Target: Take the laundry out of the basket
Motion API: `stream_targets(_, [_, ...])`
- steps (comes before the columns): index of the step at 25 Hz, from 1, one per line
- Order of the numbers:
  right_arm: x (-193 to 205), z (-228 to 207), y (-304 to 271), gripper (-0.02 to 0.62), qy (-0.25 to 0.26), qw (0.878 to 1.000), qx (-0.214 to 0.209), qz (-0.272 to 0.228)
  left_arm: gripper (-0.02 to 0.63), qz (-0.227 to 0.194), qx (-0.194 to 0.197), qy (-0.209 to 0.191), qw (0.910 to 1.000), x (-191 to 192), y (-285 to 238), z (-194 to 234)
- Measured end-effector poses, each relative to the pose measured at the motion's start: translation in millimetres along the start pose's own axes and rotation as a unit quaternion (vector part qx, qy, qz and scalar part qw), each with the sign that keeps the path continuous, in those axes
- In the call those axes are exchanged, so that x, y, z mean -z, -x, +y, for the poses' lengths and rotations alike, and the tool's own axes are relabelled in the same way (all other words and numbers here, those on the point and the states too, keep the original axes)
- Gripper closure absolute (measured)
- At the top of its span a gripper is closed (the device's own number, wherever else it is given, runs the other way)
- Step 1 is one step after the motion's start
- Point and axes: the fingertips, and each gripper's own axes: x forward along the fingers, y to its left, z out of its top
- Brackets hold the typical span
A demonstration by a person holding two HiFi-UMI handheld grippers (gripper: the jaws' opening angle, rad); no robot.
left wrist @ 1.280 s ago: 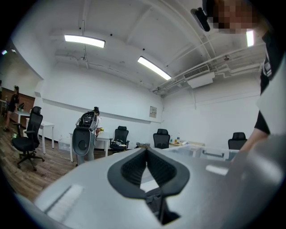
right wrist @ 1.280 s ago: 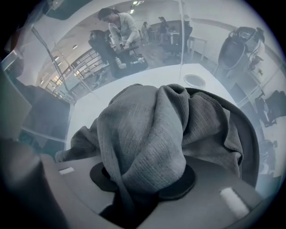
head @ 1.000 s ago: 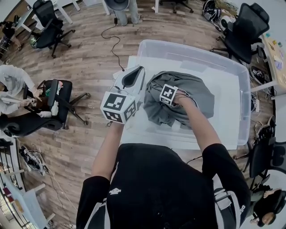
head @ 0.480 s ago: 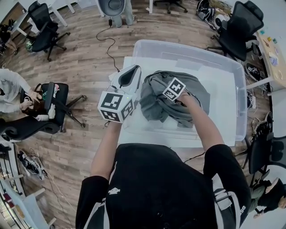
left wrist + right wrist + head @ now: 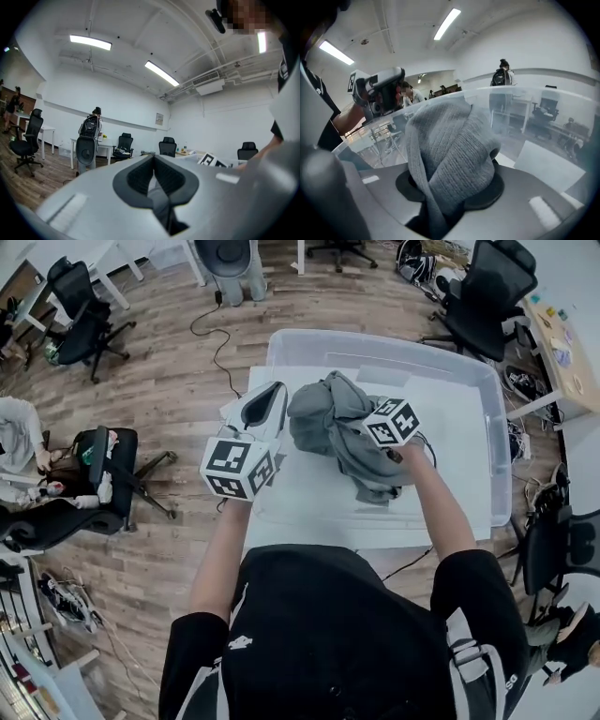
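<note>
One grey knitted garment (image 5: pixel 328 418) is the only laundry in sight. It hangs bunched in a soft lump above the far left part of the basket (image 5: pixel 375 341), with its lower folds trailing down inside. The knit is ribbed, with fine ridges running along a thick rolled fold, as the right gripper view shows. The right claw (image 5: pixel 449 187) pinches that fold, and the cloth fills the gap between its two dark pads and bulges up over them.

The basket is a single clear plastic tub, rectangular with rounded corners and a smooth rim. It stands on one white worktop (image 5: pixel 261 517). No other laundry shows through its walls.

The left claw (image 5: pixel 152 176) is pressed together with nothing in it. Its two dark rubber pads meet along a thin seam. It is held just left of the basket, beside the garment and apart from it.

There are two claws with smooth grey shells. Each carries one white cube printed with black square markers, the left cube (image 5: pixel 239 468) and the right cube (image 5: pixel 392 421). Several black office chairs stand on the wood-plank floor around.
</note>
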Motion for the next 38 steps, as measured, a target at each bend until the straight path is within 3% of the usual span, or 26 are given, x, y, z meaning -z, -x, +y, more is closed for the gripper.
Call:
stream_targets(7, [-44, 8, 63, 0.430, 0.000, 0.992, 0.050, -0.114, 0.598, 0.001, 0.003, -0.004, 1.0000, 0, -2, -3])
stream_targets(17, [-83, 30, 137, 0.430, 0.012, 0.959, 0.127, -0.254, 0.598, 0.000, -0.007, -0.008, 0.9999, -2, 0, -6])
stream_targets(21, [-83, 33, 146, 0.428, 0.015, 0.952, 0.127, -0.278, 0.598, -0.005, -0.016, -0.011, 0.9998, -6, -5, -12])
stream_targets(38, [-90, 34, 146, 0.426, 0.024, 0.947, 0.115, -0.298, 0.598, -0.013, -0.026, -0.035, 0.9990, -14, -1, -32])
